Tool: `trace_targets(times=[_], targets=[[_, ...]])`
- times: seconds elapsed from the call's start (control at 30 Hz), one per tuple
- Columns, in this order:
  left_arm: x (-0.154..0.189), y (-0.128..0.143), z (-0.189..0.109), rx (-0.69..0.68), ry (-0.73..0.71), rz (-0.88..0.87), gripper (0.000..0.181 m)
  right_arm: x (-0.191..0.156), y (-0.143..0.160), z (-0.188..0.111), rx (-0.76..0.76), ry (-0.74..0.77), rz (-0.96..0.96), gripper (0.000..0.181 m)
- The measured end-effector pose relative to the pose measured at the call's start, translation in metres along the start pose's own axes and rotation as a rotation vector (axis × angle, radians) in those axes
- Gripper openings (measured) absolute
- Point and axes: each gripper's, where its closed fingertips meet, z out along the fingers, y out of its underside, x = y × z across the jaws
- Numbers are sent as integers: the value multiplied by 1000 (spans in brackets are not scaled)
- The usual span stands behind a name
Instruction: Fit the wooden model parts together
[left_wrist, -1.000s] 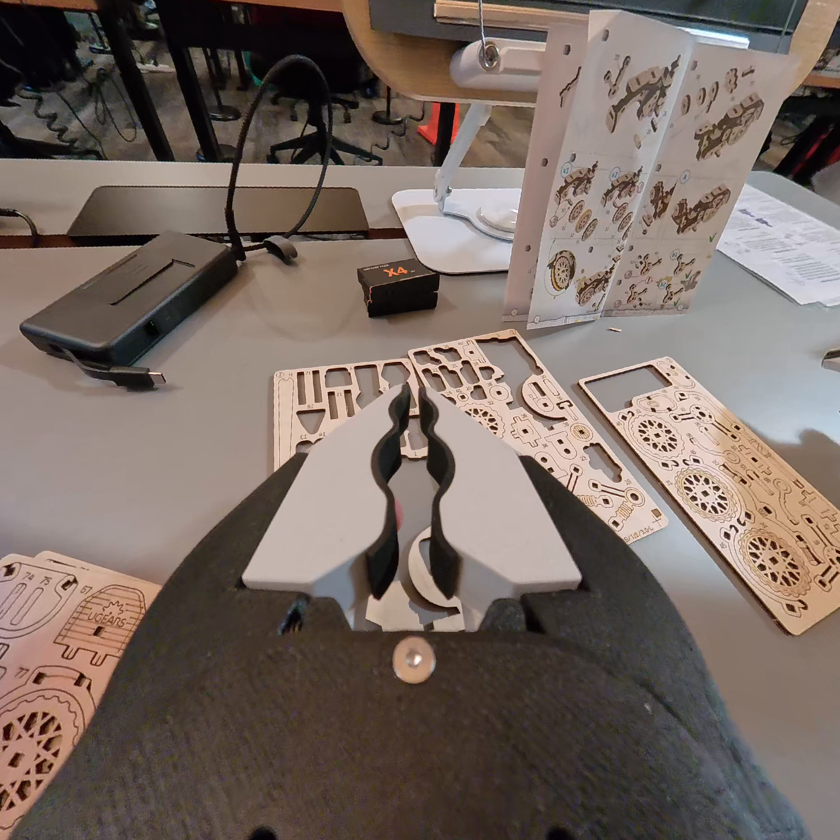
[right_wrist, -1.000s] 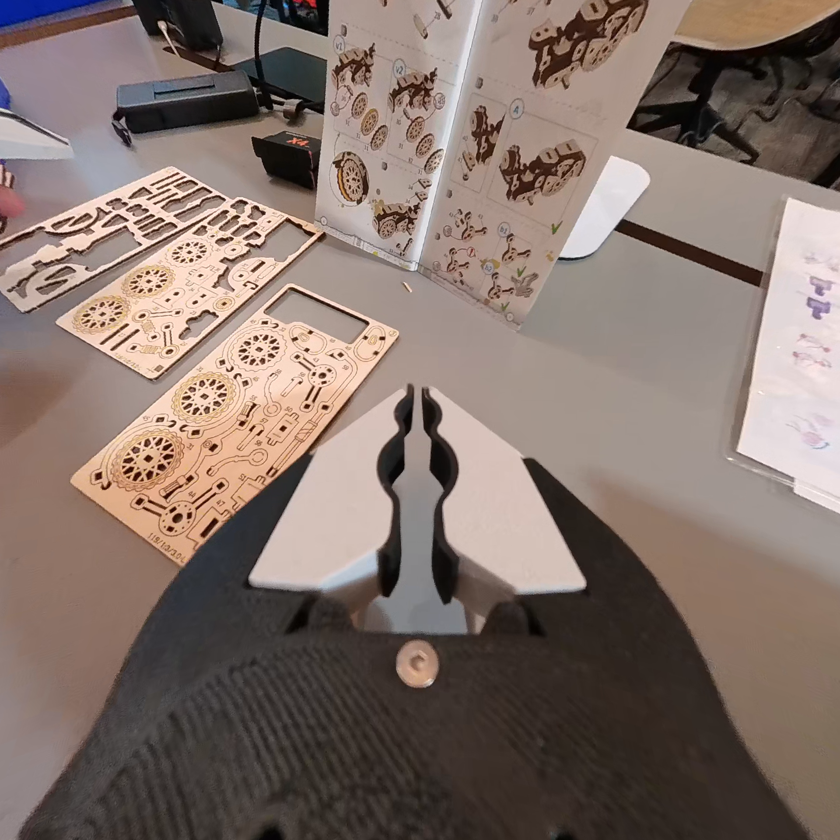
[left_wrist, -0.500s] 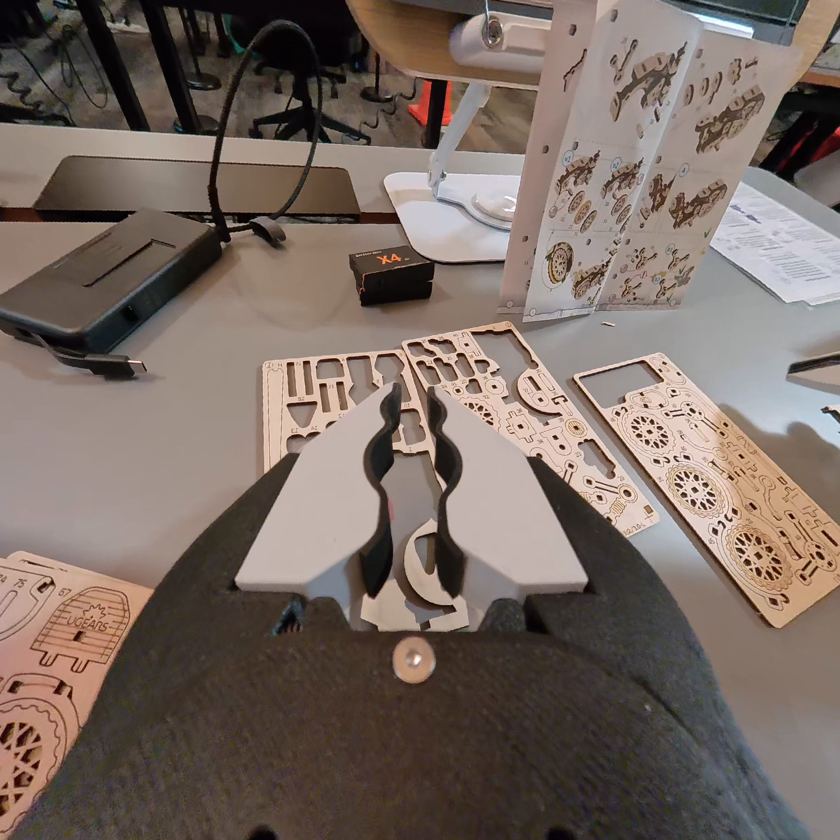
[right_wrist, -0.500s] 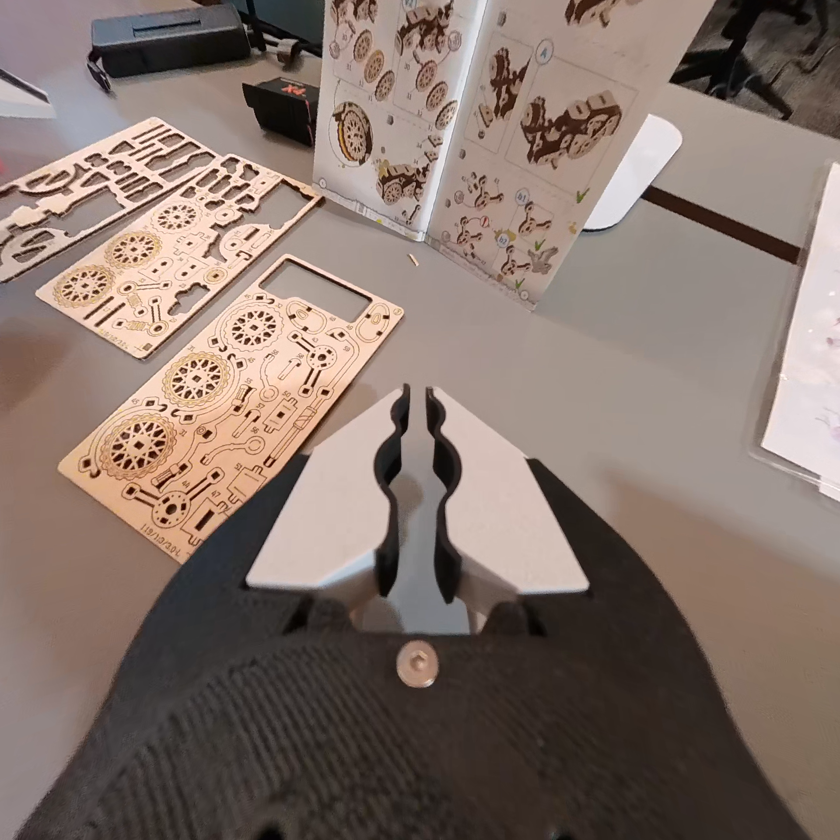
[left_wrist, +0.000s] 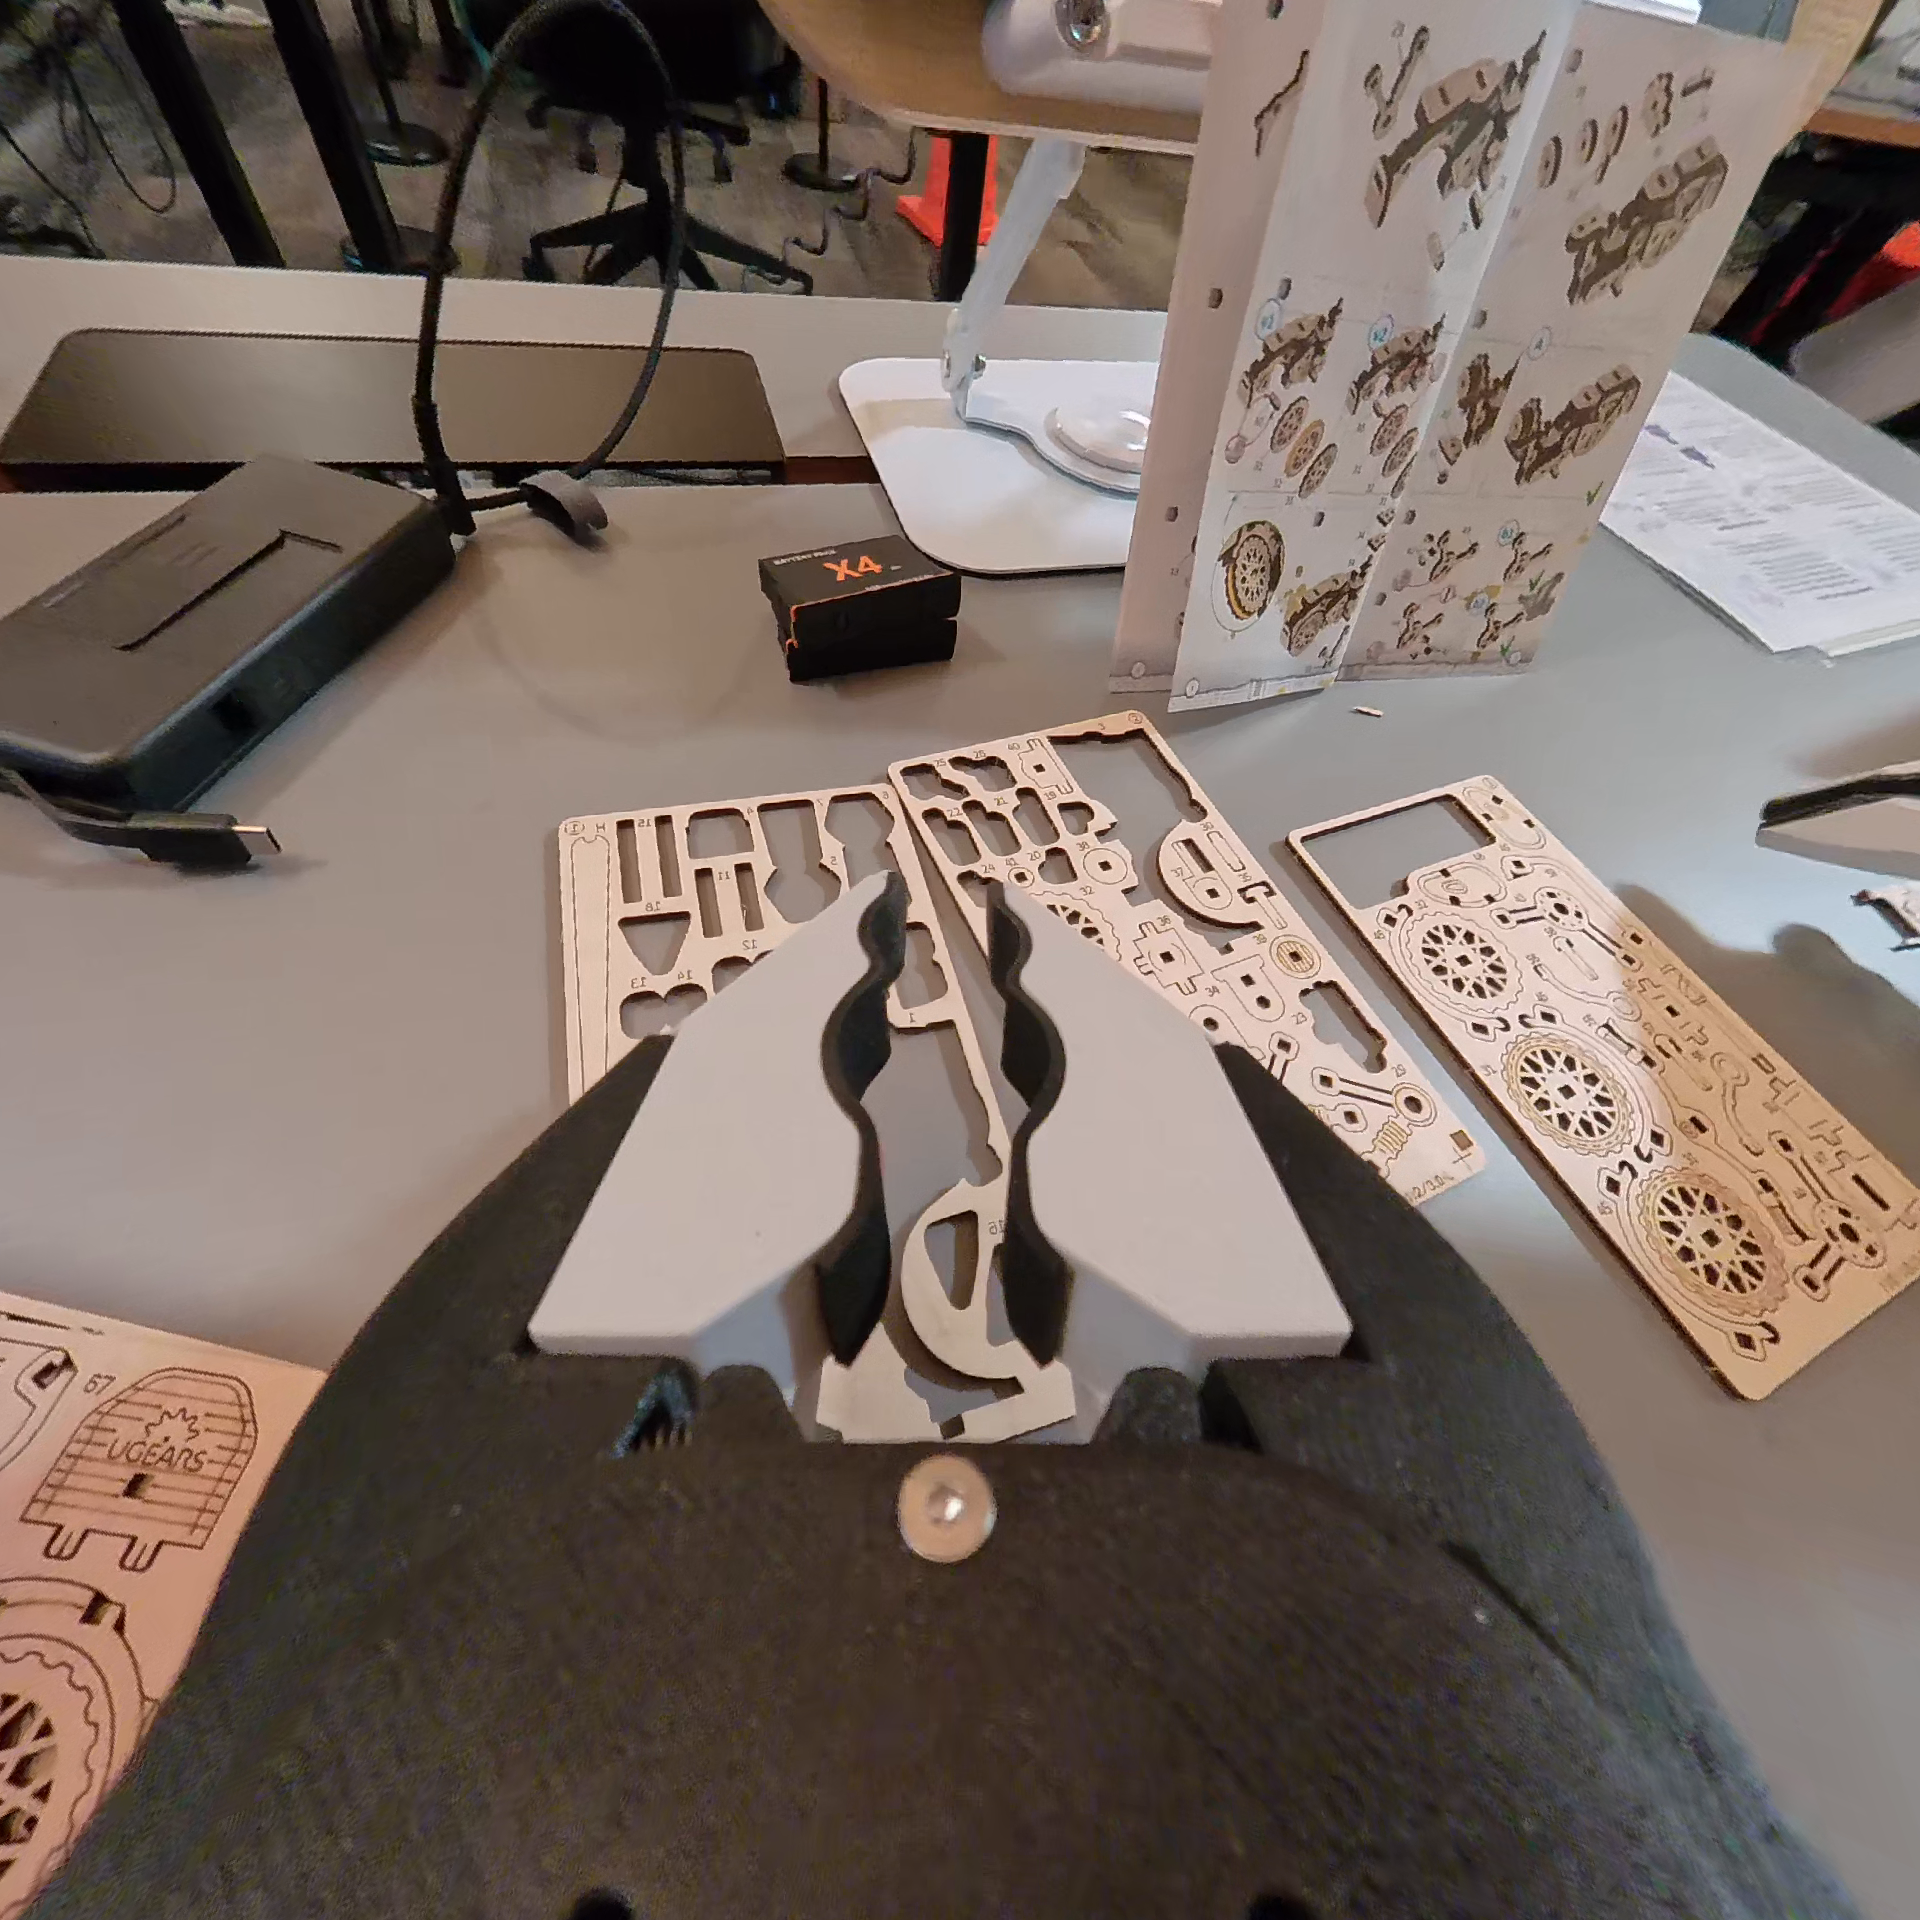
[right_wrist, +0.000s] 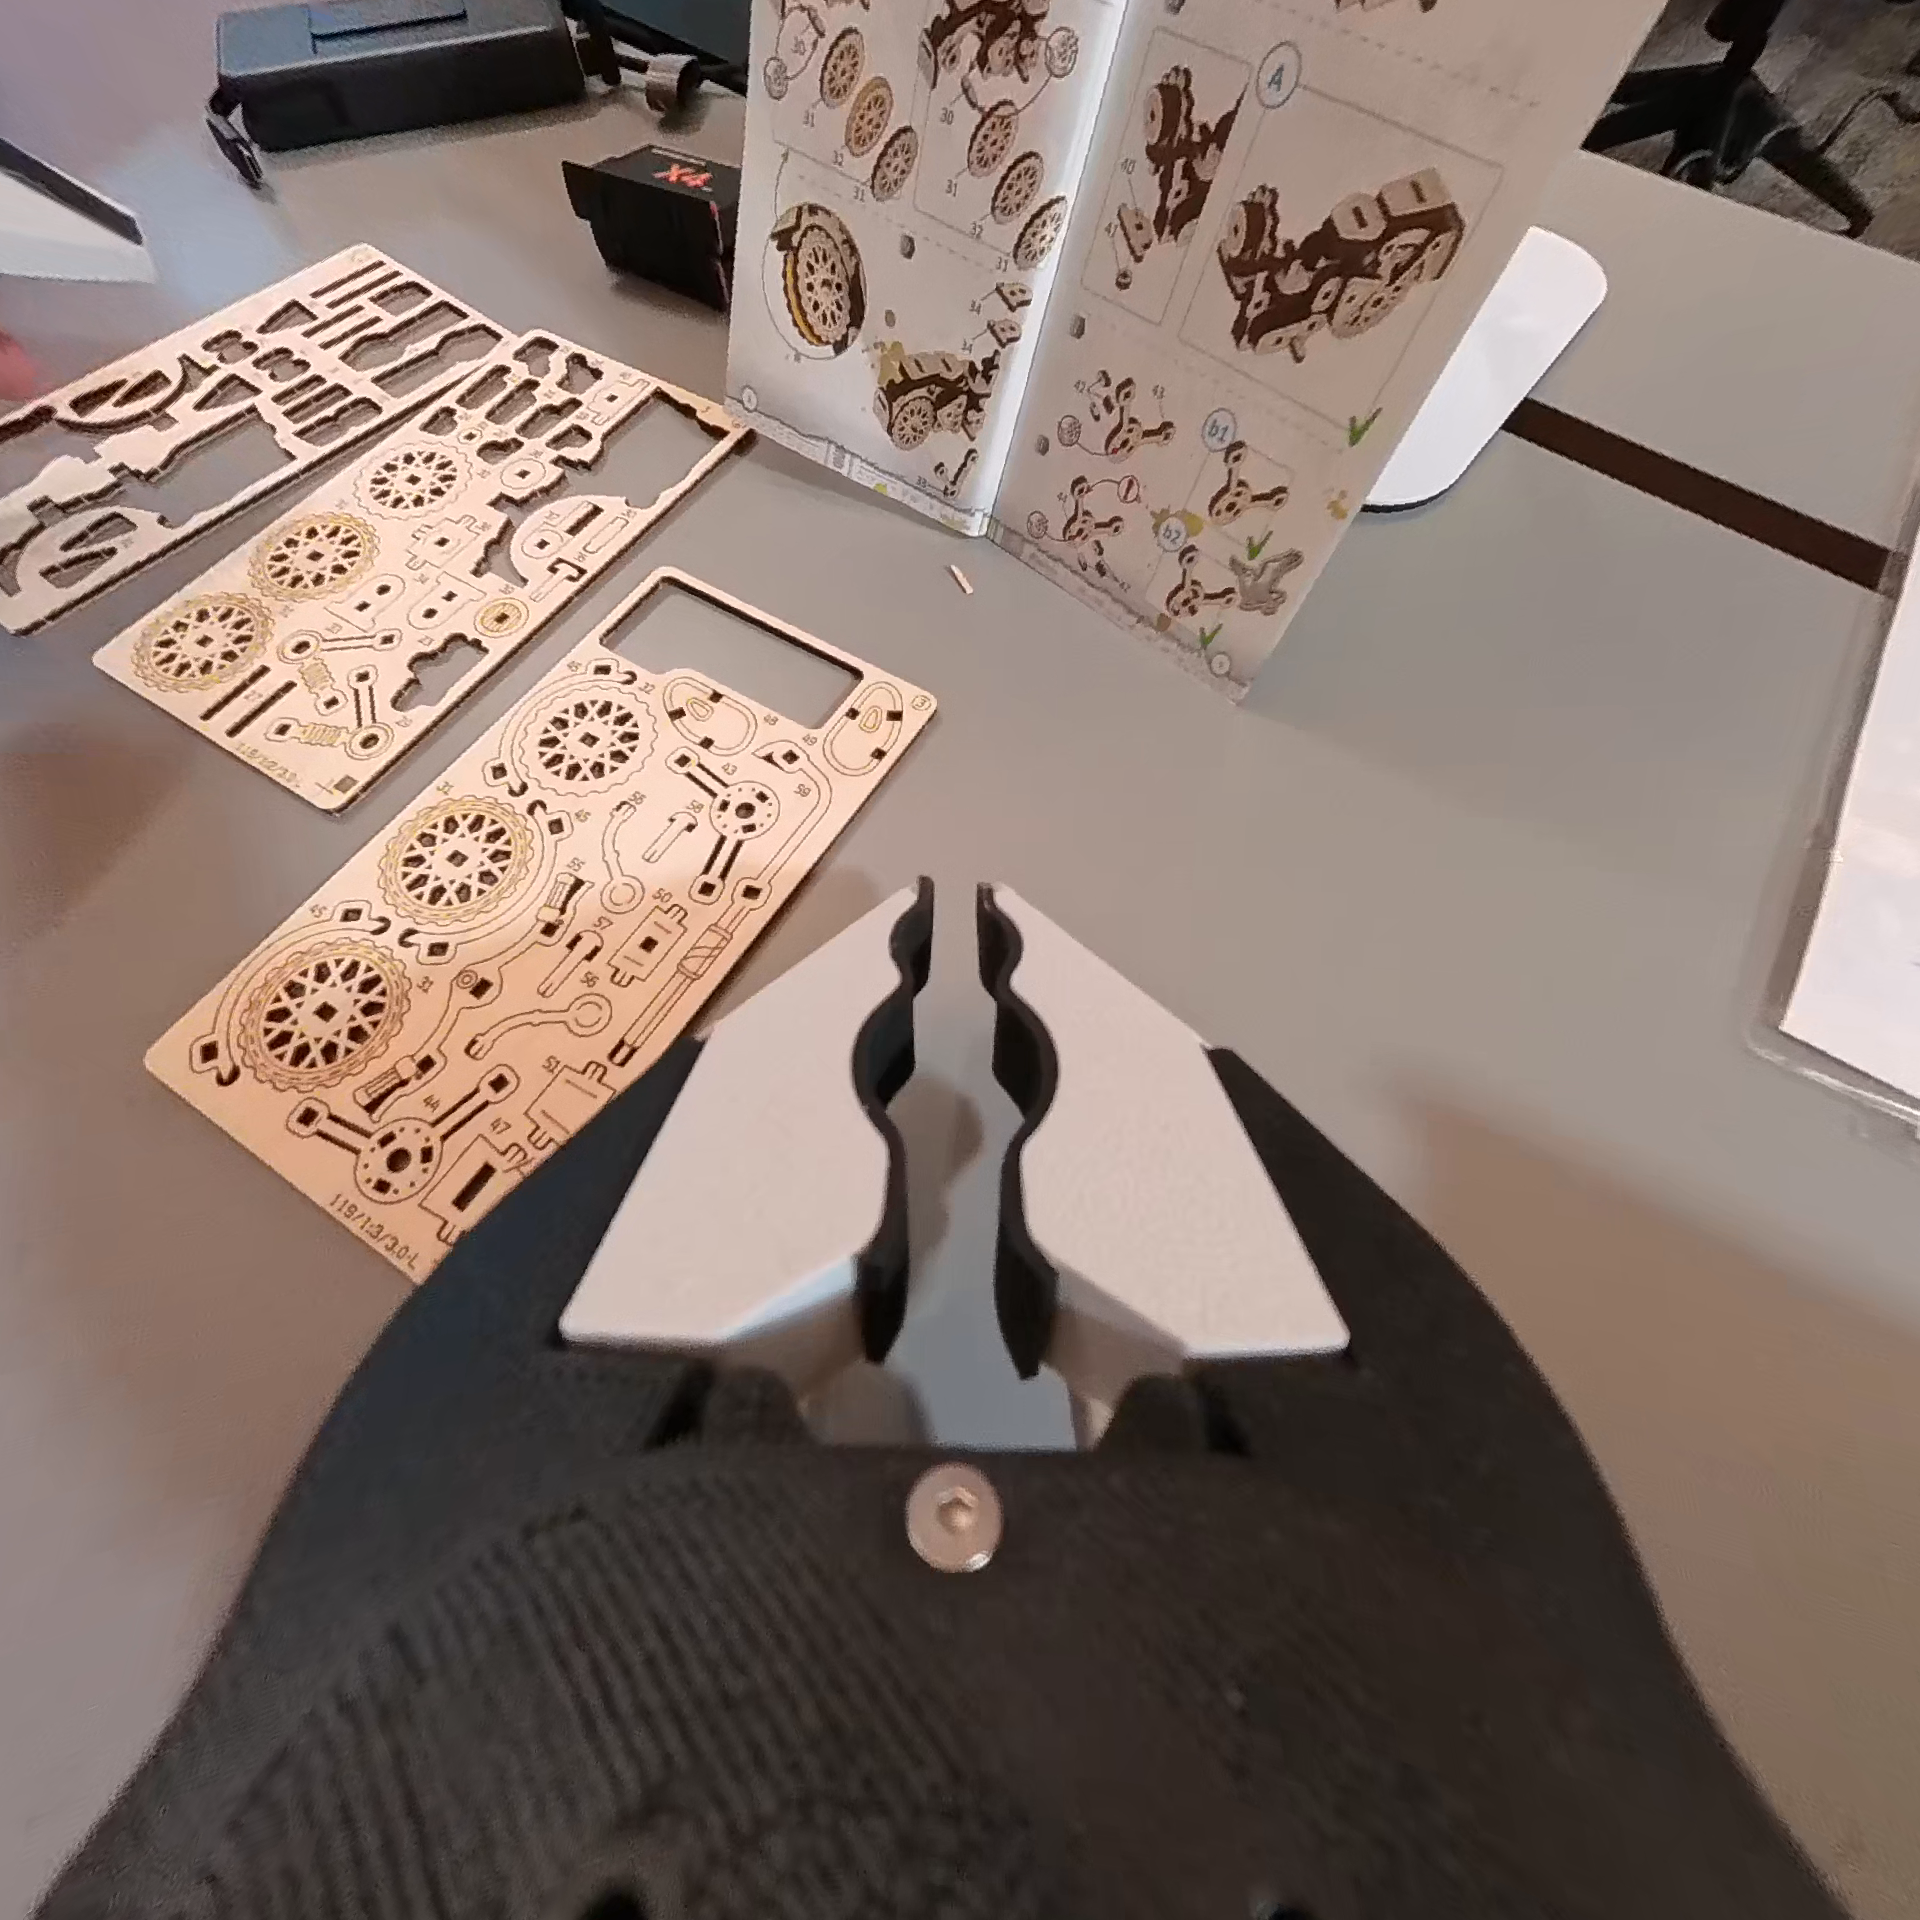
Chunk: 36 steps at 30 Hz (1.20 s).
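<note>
Grey tabletop (left_wrist: 364, 987) carries three laser-cut wooden part sheets (left_wrist: 1621, 1060), each with printed numbers, before an upright instruction leaflet (left_wrist: 1382, 416). Left gripper (left_wrist: 940, 914) hangs above the sheets, jaws slightly parted, nothing held. Right gripper (right_wrist: 951, 899) is just beside the nearest sheet (right_wrist: 540, 914), a narrow gap between its fingers, empty.
</note>
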Motion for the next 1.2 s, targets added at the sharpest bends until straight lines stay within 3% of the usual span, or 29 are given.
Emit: trace_targets(times=[0.77,0.83,0.9,0.93,1.1,1.2], targets=[[8,3,2,-28,43,26,17,-2,2,1,-14,-13,0,6],[24,2,0,-13,136,66,21,-2,2,2,-19,-19,8,6],[67,-2,-14,53,374,143,26,-1,2,2,-22,-23,16,6],[79,-1,-18,63,420,178,32,-1,3,2,-22,-24,18,6],[112,38,-14,-122,456,436,72,-2,4,3,-31,-23,9,6],[121,55,-11,-189,440,572,78,-3,3,3,-29,-24,1,6]])
